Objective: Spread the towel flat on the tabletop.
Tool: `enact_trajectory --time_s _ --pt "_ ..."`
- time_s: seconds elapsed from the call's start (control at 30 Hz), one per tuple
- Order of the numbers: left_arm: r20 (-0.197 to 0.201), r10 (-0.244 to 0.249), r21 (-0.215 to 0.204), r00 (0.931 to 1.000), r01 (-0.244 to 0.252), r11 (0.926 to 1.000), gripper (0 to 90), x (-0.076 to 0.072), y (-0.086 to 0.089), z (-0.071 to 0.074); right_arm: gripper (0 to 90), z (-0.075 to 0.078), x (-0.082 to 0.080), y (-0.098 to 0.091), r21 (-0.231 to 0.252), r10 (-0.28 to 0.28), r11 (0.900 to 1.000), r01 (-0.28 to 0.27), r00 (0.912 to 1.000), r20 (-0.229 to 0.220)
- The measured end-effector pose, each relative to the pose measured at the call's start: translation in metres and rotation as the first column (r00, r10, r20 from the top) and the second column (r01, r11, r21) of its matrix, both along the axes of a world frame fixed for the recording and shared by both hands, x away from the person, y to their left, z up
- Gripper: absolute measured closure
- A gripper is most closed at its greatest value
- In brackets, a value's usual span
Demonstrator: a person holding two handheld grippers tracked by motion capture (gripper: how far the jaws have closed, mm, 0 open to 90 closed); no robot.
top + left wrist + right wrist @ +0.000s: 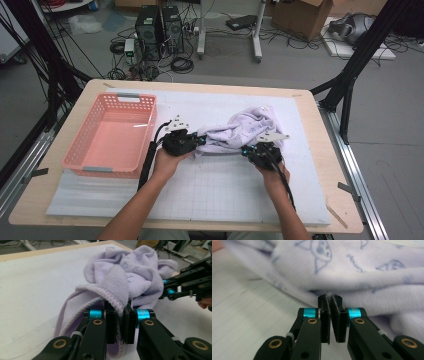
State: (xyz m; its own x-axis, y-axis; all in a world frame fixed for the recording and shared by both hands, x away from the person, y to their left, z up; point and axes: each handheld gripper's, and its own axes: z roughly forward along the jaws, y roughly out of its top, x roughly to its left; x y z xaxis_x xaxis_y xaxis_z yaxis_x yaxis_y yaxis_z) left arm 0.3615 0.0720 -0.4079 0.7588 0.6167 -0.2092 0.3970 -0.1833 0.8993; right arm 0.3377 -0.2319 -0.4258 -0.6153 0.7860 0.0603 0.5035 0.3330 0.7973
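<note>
Hidden: towel (245,131) bunched, underside unseen.
Left gripper (120,315): jaws clamp the towel's hemmed edge.
Right gripper (331,305): jaws pinch a towel fold.

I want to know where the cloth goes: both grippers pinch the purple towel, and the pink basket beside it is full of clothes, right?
Not quite. The basket is empty, as the high view shows. The rest holds: the left gripper and right gripper both pinch the towel.

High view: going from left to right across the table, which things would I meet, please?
Pink basket → left gripper, shut on the towel's edge → lilac towel → right gripper, shut on the towel → bare white mat → table's wooden edge.
</note>
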Motion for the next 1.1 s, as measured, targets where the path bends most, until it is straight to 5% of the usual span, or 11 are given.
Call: enact_trajectory --time_s 0.2,0.37,0.43,0.5,0.53,0.6,0.73,0.83,0.97,1.03,1.1 --pt "0.026 -0.111 -0.035 0.9935 0.112 0.9932 83.5 -0.026 -0.012 0.007 86.2 0.026 -0.050 -0.043 0.062 0.030 0.9976 -0.032 0.9991 0.031" --pt "0.037 -0.180 -0.053 0.9829 0.182 0.9818 83.5 -0.039 -0.031 0.011 86.2 0.051 -0.078 -0.064 0.058 0.005 0.9983 -0.010 0.9971 0.076" --pt "0.046 -0.175 -0.052 0.9836 0.177 0.9829 83.1 -0.037 -0.036 0.013 86.4 0.063 -0.083 -0.069 0.061 -0.022 0.9980 0.016 0.9941 0.107" --pt "0.043 -0.119 -0.019 0.9920 0.120 0.9926 79.0 -0.031 -0.038 0.011 89.7 0.073 -0.081 -0.072 0.016 -0.076 0.9971 0.074 0.9867 0.144" --pt "0.009 -0.098 -0.030 0.9952 0.098 0.9947 69.0 -0.026 -0.037 0.008 89.7 0.077 -0.076 -0.075 0.013 -0.096 0.9954 0.095 0.9854 0.141" --pt "-0.031 -0.086 -0.014 0.9959 0.085 0.9963 65.0 -0.019 -0.034 0.002 89.6 0.079 -0.065 -0.081 0.055 -0.131 0.9906 0.125 0.9831 0.128" --pt "-0.022 -0.045 0.027 0.9987 0.046 0.9986 57.4 -0.014 -0.031 -0.004 87.5 0.065 -0.048 -0.077 0.041 -0.129 0.9912 0.126 0.9877 0.088" --pt "-0.044 -0.021 0.035 0.9988 0.022 0.9991 50.9 -0.007 -0.029 -0.008 72.9 0.045 -0.045 -0.071 0.024 -0.126 0.9920 0.124 0.9903 0.059" --pt "-0.081 -0.061 0.047 0.9948 0.065 0.9967 48.5 -0.004 -0.028 -0.013 52.5 0.013 -0.043 -0.064 0.031 -0.092 0.9951 0.094 0.9950 -0.037" --pt "-0.064 -0.086 0.060 0.9942 0.090 0.9941 54.3 -0.005 -0.029 -0.013 52.8 0.002 -0.043 -0.060 0.046 -0.073 0.9960 0.077 0.9945 -0.075" --pt "-0.035 -0.101 0.107 0.9942 0.104 0.9888 79.7 -0.005 -0.028 -0.013 74.6 -0.005 -0.041 -0.054 0.012 -0.023 0.9996 0.025 0.9946 -0.101"
